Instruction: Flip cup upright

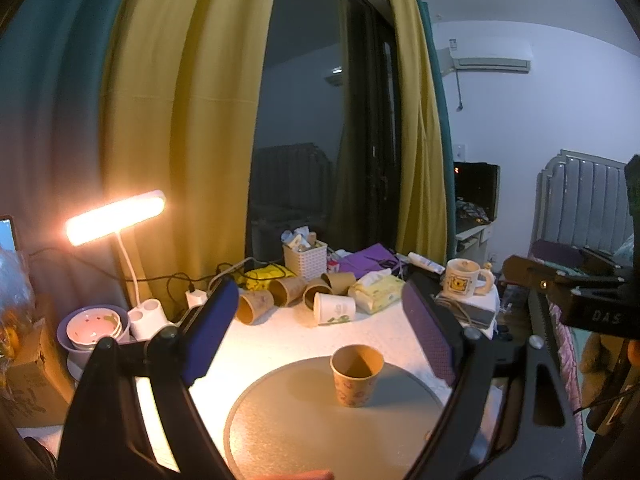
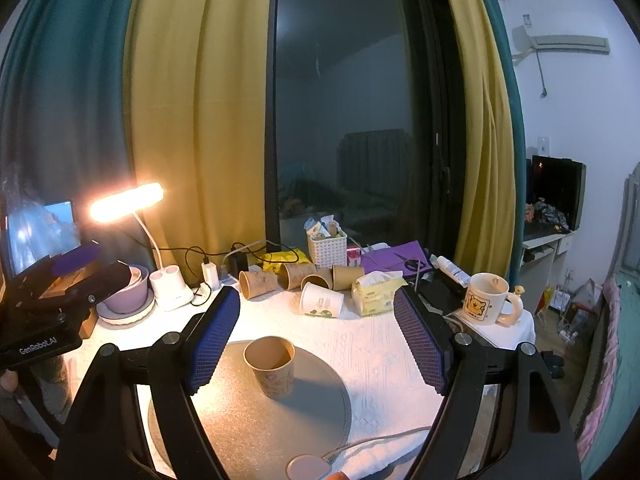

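1. Brown paper cup is already standing mouth-up on the grey round mat, so the flip is looking finished.
2. You are holding the left gripper and right gripper with jaws spread, gripping nothing; next, you are likely just backing away.
3. White textured worktop is glowing under a lamp, with spare cups lying behind.

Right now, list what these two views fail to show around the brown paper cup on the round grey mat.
- Brown paper cup: its base, hidden by its own wall; the interior is in shadow in both views.
- Round grey mat: near edge cut off by the frame and by the open right gripper.
- Tipped paper cups behind: prints too small to read.
- Open left gripper: holds nothing.
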`<control>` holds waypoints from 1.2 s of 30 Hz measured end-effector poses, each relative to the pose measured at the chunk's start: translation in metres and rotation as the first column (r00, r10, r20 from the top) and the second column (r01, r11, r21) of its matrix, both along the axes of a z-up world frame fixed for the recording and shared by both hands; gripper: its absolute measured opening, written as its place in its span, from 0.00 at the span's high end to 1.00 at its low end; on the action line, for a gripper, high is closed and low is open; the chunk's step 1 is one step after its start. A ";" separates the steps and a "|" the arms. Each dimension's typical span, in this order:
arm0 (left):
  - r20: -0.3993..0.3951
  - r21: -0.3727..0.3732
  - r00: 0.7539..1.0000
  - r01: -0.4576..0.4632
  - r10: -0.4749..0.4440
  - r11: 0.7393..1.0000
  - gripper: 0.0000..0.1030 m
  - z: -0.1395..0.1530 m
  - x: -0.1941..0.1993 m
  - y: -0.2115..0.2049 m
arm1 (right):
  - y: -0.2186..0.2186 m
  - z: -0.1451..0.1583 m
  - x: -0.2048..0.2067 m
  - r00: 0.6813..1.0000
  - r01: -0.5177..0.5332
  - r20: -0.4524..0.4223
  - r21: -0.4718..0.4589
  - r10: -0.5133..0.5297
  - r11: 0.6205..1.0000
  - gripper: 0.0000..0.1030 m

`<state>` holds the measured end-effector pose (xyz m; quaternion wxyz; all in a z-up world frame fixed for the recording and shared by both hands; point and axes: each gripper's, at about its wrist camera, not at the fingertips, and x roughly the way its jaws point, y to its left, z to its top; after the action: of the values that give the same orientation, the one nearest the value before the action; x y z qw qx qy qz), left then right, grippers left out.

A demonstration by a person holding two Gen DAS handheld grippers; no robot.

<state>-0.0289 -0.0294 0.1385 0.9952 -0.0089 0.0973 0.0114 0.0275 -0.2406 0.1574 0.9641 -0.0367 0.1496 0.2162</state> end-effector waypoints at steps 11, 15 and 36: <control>-0.005 -0.001 1.000 0.005 -0.005 1.000 0.17 -0.003 -0.001 -0.004 | -0.001 0.000 0.000 1.000 0.000 -0.002 0.000 0.000 1.000 0.20; -0.007 -0.001 1.000 0.005 -0.005 1.000 0.17 -0.003 -0.001 -0.005 | -0.001 -0.001 0.000 1.000 0.000 -0.002 0.001 0.000 1.000 0.20; -0.009 -0.002 1.000 0.007 -0.007 1.000 0.17 -0.003 -0.001 -0.004 | -0.002 -0.001 0.001 1.000 0.000 -0.005 0.000 0.000 1.000 0.20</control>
<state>-0.0295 -0.0337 0.1352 0.9947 -0.0095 0.1018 0.0079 0.0283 -0.2421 0.1563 0.9637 -0.0360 0.1522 0.2163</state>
